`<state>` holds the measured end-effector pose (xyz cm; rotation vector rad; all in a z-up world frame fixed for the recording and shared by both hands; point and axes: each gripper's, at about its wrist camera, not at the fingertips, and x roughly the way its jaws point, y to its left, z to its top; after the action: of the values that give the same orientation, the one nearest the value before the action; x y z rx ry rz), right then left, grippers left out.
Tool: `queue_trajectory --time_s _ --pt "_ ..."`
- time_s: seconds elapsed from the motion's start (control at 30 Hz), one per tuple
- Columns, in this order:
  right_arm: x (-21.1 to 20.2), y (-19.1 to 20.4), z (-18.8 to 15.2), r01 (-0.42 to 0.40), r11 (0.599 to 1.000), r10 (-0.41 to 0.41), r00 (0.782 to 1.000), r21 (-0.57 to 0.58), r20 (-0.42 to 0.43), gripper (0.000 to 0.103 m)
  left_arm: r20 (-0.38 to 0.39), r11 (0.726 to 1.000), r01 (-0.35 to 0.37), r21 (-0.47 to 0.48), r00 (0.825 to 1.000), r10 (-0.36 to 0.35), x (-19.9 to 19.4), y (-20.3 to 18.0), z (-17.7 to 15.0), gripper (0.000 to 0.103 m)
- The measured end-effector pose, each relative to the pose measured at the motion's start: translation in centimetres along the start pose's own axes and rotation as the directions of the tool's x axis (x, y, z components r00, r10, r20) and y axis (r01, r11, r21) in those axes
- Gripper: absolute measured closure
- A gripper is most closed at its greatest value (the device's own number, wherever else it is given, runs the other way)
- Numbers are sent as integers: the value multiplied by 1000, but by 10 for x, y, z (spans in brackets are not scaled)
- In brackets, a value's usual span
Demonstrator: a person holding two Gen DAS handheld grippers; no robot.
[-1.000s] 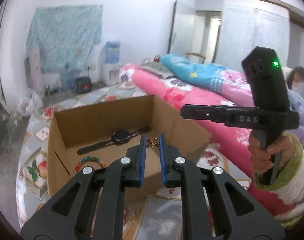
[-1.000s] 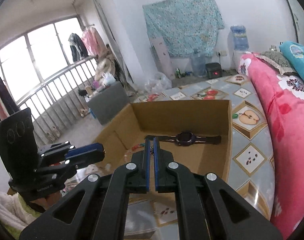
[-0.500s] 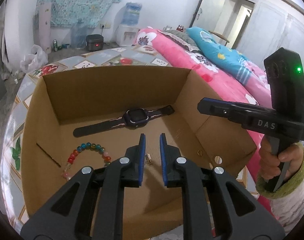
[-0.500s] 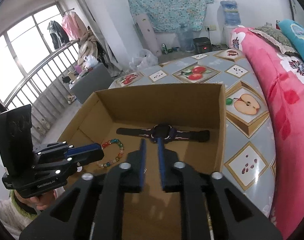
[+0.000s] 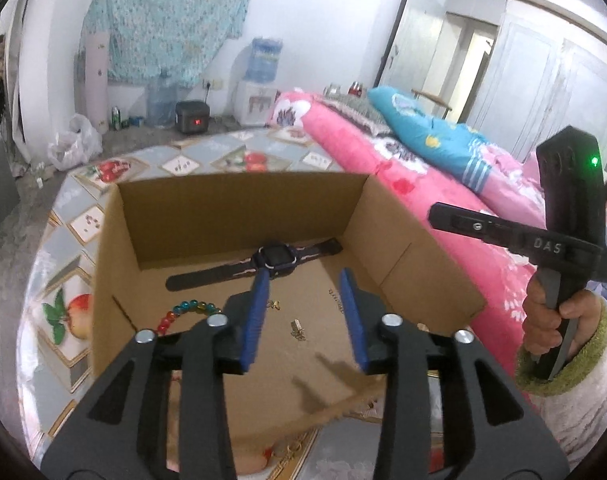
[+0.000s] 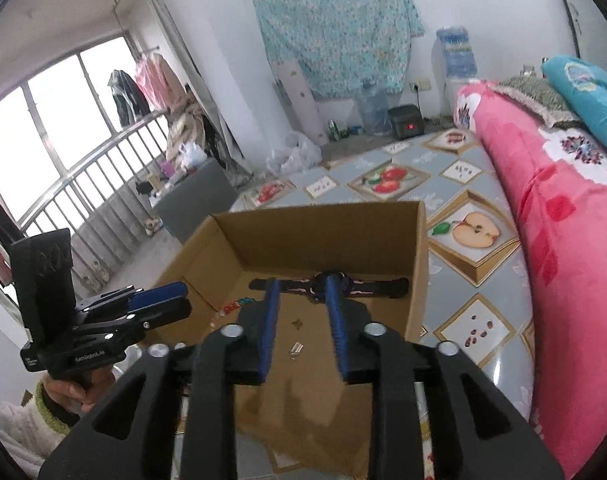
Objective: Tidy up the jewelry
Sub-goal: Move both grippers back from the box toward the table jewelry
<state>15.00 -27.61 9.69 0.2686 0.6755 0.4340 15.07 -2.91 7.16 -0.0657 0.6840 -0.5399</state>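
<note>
An open cardboard box (image 5: 239, 200) (image 6: 323, 224) stands on the table. A dark watch (image 5: 275, 258) (image 6: 367, 286) lies along its far wall. A colourful bead bracelet (image 5: 183, 312) (image 6: 235, 306) lies at the left. Small gold earrings (image 5: 297, 328) (image 6: 296, 347) and a second small piece (image 5: 274, 305) (image 6: 297, 323) lie on the box floor. My left gripper (image 5: 303, 276) is open and empty above the box. My right gripper (image 6: 302, 282) is open and empty above the box; it also shows from the side in the left wrist view (image 5: 503, 232).
The table (image 6: 479, 320) has a fruit-pattern cloth. A pink bed (image 5: 423, 184) (image 6: 563, 220) runs along the right side. A window railing (image 6: 83, 184), a grey cabinet and clutter stand to the left. A water dispenser (image 5: 263, 80) stands by the far wall.
Both grippers have opened from nearly shut. The gold earrings now lie loose on the box floor. Both grippers have pulled back slightly from the box.
</note>
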Motion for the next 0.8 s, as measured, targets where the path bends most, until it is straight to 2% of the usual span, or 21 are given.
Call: queue_trajectory --time_s 0.07,0.23,0.43,0.5,0.6,0.8 --pt "-19 2 -6 9 1000 -9 999 -9 41 67 26 1000 -3 8 1000 2 -15 -2 -3 57" --pt "-60 9 -30 37 999 -33 993 -31 109 60 80 999 -32 28 996 30 -57 -7 -21 42" --pt "-91 18 -71 75 996 -68 990 -52 127 59 87 998 -44 35 995 41 -89 -10 -58 31" --pt "-94 22 -86 89 995 -82 990 -54 113 59 75 999 -42 34 996 39 -94 -12 -72 29" --pt "-84 23 -107 61 998 -60 997 -16 54 59 31 999 -27 18 999 27 -90 -16 -94 26" --pt "-42 27 -143 53 998 -51 996 23 -79 59 -98 998 -49 34 994 52 -55 -31 -134 25"
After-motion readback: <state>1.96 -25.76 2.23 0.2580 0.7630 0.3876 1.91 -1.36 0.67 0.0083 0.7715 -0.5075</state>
